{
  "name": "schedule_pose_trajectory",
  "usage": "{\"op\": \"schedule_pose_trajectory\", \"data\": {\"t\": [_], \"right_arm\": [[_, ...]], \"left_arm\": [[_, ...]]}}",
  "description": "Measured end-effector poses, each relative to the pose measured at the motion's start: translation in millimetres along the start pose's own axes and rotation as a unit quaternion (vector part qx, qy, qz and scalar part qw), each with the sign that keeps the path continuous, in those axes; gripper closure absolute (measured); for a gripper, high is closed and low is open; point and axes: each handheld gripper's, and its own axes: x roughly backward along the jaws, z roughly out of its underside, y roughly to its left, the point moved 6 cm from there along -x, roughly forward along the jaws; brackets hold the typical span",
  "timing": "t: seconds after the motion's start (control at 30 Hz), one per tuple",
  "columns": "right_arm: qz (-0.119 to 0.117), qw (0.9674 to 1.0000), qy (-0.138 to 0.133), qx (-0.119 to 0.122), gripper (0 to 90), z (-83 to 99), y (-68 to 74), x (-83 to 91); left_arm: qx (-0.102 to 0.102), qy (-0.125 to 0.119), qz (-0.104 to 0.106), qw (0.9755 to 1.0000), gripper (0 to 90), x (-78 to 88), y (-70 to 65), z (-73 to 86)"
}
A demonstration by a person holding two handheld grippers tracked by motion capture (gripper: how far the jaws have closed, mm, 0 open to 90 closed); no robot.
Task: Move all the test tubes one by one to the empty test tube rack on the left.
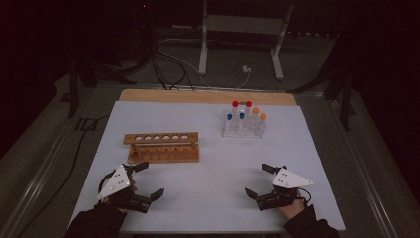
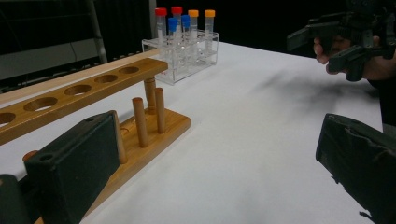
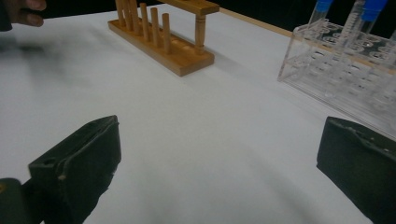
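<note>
Both tools rest at the near edge of the table, the left gripper and right gripper spread wide with nothing between the jaws, so this looks like the start: no tube is lifted yet. The 6 capped tubes stand in the clear rack at the far right, well apart from the empty wooden rack at the left. The next move probably calls for the right gripper to reach forward and close on 1 tube below its cap.

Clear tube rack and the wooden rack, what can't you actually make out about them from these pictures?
- Clear tube rack, right gripper view: the top and right edges cut it off, hiding most tube caps.
- Capped tubes, high view: too small and dim to see any contents.
- Wooden rack, left gripper view: its near end hides behind the left gripper jaw.
</note>
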Motion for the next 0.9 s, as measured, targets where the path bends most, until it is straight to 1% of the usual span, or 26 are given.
{"op": "schedule_pose_trajectory", "data": {"t": [0.17,0.23,0.27,0.33,0.37,0.4,0.43,0.47,0.5,0.53,0.57,0.6,0.63,0.67,0.73,0.8,0.83,0.87,0.9], "right_arm": [[-0.008,0.9999,0.008,0.004,0.0,0.4,1.4,-2.8],[-0.02,0.9993,0.031,-0.003,0.0,1.2,4.1,-4.0],[-0.02,0.9993,0.031,-0.003,0.0,1.2,4.1,-4.0],[-0.03,0.9982,0.051,-0.011,0.0,1.4,6.4,-4.8],[-0.041,0.9968,0.064,-0.022,0.0,0.5,8.5,-4.7],[-0.044,0.9964,0.068,-0.026,0.0,0.1,9.3,-4.8],[-0.044,0.9964,0.068,-0.026,0.0,0.1,9.3,-4.8],[-0.045,0.9952,0.083,-0.025,0.0,0.9,10.9,-6.2],[-0.045,0.9952,0.083,-0.025,0.0,0.9,10.9,-6.2],[-0.046,0.9935,0.101,-0.025,0.0,2.9,13.2,-9.0],[-0.044,0.9931,0.107,-0.02,0.0,3.0,15.0,-9.8],[-0.044,0.9931,0.107,-0.02,0.0,3.0,15.0,-9.8],[-0.045,0.9927,0.111,-0.013,0.0,0.6,18.8,-10.4],[-0.045,0.9927,0.111,-0.013,0.0,0.6,18.8,-10.4],[-0.042,0.9936,0.105,-0.005,0.0,-9.4,21.8,-8.2],[-0.045,0.9946,0.093,-0.01,0.0,-19.3,21.1,-5.6],[-0.045,0.9946,0.093,-0.01,0.0,-19.3,21.1,-5.6],[-0.044,0.9951,0.088,-0.011,0.0,-24.3,20.3,-4.2],[-0.038,0.9958,0.082,-0.01,0.0,-33.4,18.6,-2.4]], "left_arm": [[-0.006,-0.001,0.002,1.0,0.4,1.2,-3.3,-0.7],[-0.005,0.001,0.002,1.0,0.4,1.4,-3.8,-0.2],[-0.004,0.003,0.004,1.0,0.4,1.5,-4.0,0.2],[-0.003,0.005,0.006,1.0,0.4,1.6,-4.2,0.7],[-0.002,0.004,0.007,1.0,0.4,1.5,-4.5,0.6],[-0.002,0.004,0.008,1.0,0.4,1.4,-4.5,0.4],[-0.001,0.003,0.008,1.0,0.4,1.3,-4.7,0.3],[-0.001,0.003,0.01,0.9999,0.4,1.5,-4.9,0.4],[-0.002,0.005,0.011,0.9999,0.4,1.7,-5.1,0.8],[-0.002,0.005,0.011,0.9999,0.4,1.9,-5.2,1.0],[-0.002,0.004,0.011,0.9999,0.4,2.2,-5.3,0.6],[0.0,0.002,0.012,0.9999,0.4,2.4,-5.6,0.1],[-0.001,0.001,0.011,0.9999,0.4,2.8,-5.7,-0.1],[-0.001,0.002,0.011,0.9999,0.4,2.9,-5.8,0.0],[-0.001,0.002,0.012,0.9999,0.4,2.9,-5.8,0.3],[0.0,0.003,0.013,0.9999,0.4,3.1,-5.8,0.5],[0.0,0.002,0.013,0.9999,0.4,3.2,-5.9,0.4],[0.0,0.002,0.013,0.9999,0.5,3.4,-6.1,0.1],[-0.001,0.001,0.012,0.9999,0.4,3.5,-6.2,-0.2]]}}
